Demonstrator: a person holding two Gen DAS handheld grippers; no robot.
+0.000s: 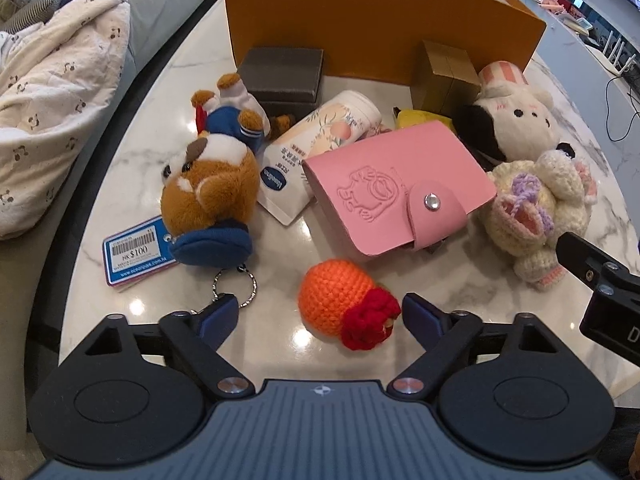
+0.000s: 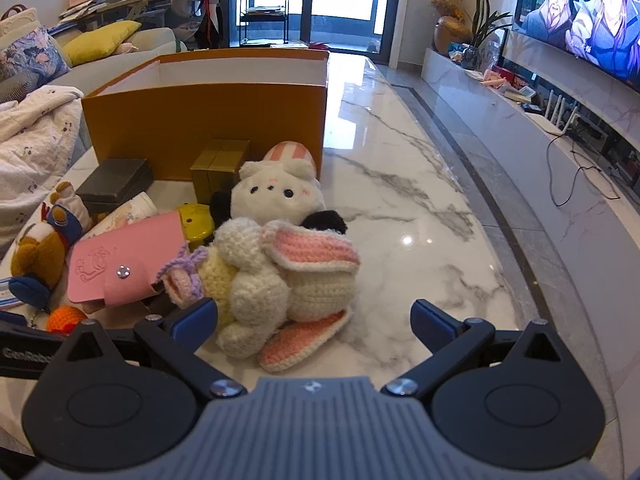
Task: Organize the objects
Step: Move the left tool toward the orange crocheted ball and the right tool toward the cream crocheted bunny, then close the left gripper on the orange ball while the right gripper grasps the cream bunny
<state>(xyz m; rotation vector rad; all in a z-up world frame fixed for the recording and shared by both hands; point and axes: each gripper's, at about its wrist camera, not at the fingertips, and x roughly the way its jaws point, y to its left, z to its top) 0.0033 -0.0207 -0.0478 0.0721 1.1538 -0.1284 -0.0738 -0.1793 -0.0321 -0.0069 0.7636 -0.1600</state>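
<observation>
A: Where does the left tool point(image 1: 320, 314) stand?

B: Low over the white marble surface point(image 1: 420, 280), its 2 blue-padded fingers point(image 1: 218, 316) spread wide. The small orange crocheted ball with a red yarn tuft point(image 1: 340, 304) lies between them, touching neither pad. It has hold of nothing.

A: And the right tool point(image 2: 314, 318)?

B: Also wide open and empty. The cream crocheted rabbit with pink ears and a purple bow point(image 2: 276, 276) lies on its side between its fingers, closer to the left pad; whether that pad touches the yarn I cannot tell.

A: What else lies on the surface?

B: A pink leather card holder with a snap strap and an embossed figure point(image 1: 396, 196) sits in the middle, just beside the rabbit. Left of it lies a brown plush dog in blue clothes with a keyring point(image 1: 212, 184), upside down, and beside that a blue-edged price tag reading HK $100 point(image 1: 136, 254). A white tube printed with peaches point(image 1: 320, 136) lies partly under the card holder. Behind the rabbit sits a white plush animal with black ears and a striped pink hat point(image 2: 280, 192), with something yellow point(image 2: 196, 220) beside it.

A: And the container?

B: An open orange cardboard box with a white interior point(image 2: 208, 120) stands at the back. A dark grey box point(image 1: 282, 76) and a gold box point(image 1: 444, 72) stand against its front wall.
</observation>
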